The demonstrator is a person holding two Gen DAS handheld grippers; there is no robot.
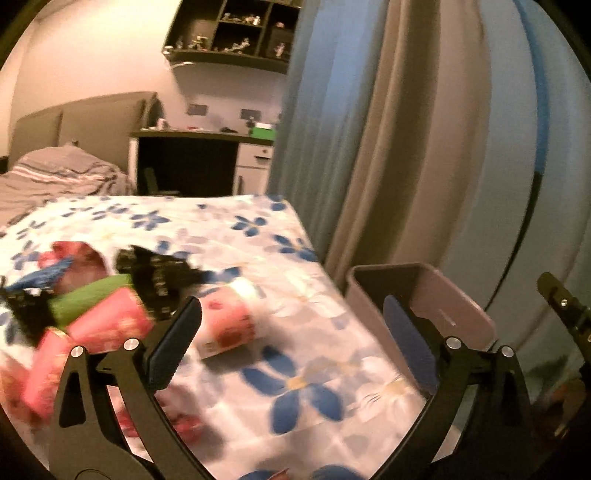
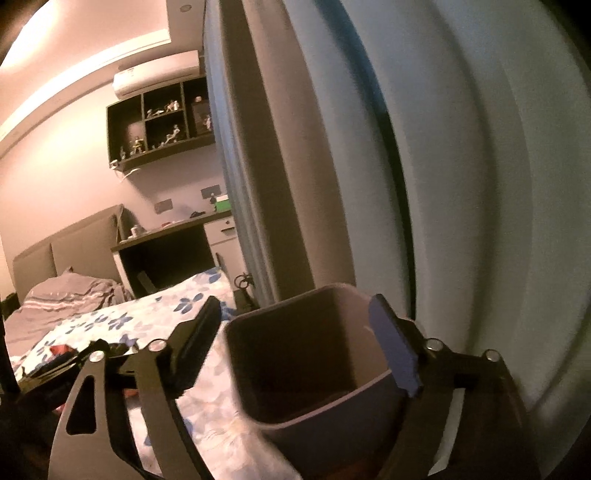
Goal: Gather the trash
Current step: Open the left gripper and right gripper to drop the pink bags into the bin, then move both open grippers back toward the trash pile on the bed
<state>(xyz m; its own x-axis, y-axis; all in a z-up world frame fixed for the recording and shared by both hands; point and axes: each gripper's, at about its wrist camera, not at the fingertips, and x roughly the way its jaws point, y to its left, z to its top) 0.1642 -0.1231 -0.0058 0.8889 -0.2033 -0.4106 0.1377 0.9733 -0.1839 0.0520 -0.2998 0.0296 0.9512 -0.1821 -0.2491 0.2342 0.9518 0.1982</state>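
Note:
A pile of wrappers lies on the flowered cloth (image 1: 295, 384): red packets (image 1: 110, 325), a black wrapper (image 1: 159, 273), a green piece (image 1: 92, 295) and a pink-and-white packet (image 1: 229, 317). My left gripper (image 1: 291, 321) is open and empty above the cloth, just right of the pile. A grey bin (image 1: 443, 295) stands off the cloth's right edge. In the right wrist view my right gripper (image 2: 295, 332) is open and empty over the bin (image 2: 314, 369), whose inside looks dark.
Tall blue-grey curtains (image 1: 406, 129) hang behind the bin. A bed with a grey striped blanket (image 1: 55, 170), a dark desk (image 1: 192, 158) and a wall shelf of figurines (image 1: 229, 33) are at the back. The right gripper's edge (image 1: 565, 306) shows at far right.

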